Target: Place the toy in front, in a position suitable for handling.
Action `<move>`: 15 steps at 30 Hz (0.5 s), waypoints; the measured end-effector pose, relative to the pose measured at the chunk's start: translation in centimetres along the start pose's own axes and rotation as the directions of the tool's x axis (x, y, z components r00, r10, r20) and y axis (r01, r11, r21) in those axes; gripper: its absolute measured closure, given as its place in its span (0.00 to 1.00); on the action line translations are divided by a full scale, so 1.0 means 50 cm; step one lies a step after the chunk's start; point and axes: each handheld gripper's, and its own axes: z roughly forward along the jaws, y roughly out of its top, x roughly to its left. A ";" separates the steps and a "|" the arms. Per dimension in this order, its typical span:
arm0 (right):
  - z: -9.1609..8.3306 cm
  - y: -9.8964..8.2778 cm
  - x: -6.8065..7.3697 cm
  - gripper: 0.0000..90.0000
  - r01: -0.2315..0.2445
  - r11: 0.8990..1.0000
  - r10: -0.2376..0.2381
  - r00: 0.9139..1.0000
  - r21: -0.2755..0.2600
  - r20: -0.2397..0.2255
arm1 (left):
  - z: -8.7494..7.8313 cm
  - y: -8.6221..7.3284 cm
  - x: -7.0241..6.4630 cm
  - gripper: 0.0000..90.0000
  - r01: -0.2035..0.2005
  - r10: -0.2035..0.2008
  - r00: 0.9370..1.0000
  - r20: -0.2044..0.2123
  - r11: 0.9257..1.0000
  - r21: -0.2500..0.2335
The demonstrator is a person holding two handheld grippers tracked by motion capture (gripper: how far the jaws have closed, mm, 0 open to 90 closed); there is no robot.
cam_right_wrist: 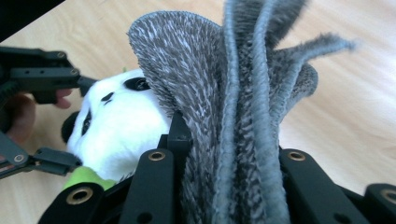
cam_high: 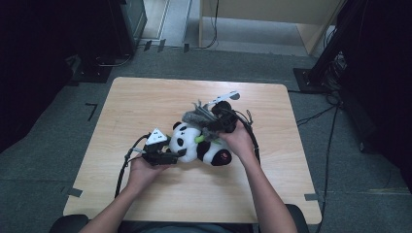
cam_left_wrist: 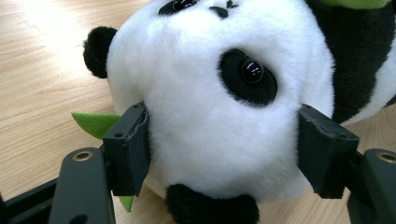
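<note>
A plush panda [cam_high: 197,144] lies on its side near the middle of the table [cam_high: 145,97]. The left gripper [cam_high: 167,156] clamps its white head from the near left. The right gripper [cam_high: 214,124], just beyond it, pinches a bunched grey cloth [cam_high: 199,114] over its body.

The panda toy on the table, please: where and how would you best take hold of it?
Probably by the panda's head, coming in level from its crown: it lies on its side, and the round, soft head fits between the left tongs, whose pads already flank it.
</note>
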 end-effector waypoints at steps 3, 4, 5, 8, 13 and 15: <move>-0.030 0.005 0.005 0.78 0.020 0.999 -0.019 0.999 -0.027 0.049 | -0.001 -0.001 0.002 0.30 0.006 -0.006 1.000 0.003 1.000 -0.001; -0.040 0.004 0.004 0.78 0.020 0.999 -0.018 0.998 -0.041 0.057 | -0.001 0.000 0.002 0.29 0.010 -0.010 1.000 0.003 1.000 -0.001; -0.049 0.002 0.003 0.78 0.008 0.999 -0.005 0.998 -0.050 0.057 | -0.001 0.000 0.002 0.29 0.011 -0.011 1.000 0.002 1.000 -0.002; -0.072 -0.008 0.000 0.78 -0.011 0.997 0.014 0.999 -0.074 0.046 | -0.001 0.001 0.001 0.27 0.018 -0.018 1.000 0.001 1.000 -0.003; -0.095 -0.036 0.008 0.78 -0.019 0.996 0.021 1.000 -0.089 0.021 | -0.002 0.007 0.000 0.26 0.017 -0.017 1.000 0.000 1.000 0.015; -0.099 -0.053 0.008 0.78 -0.018 0.995 0.020 1.000 -0.094 0.016 | -0.002 0.008 0.001 0.26 0.016 -0.016 1.000 0.000 1.000 0.020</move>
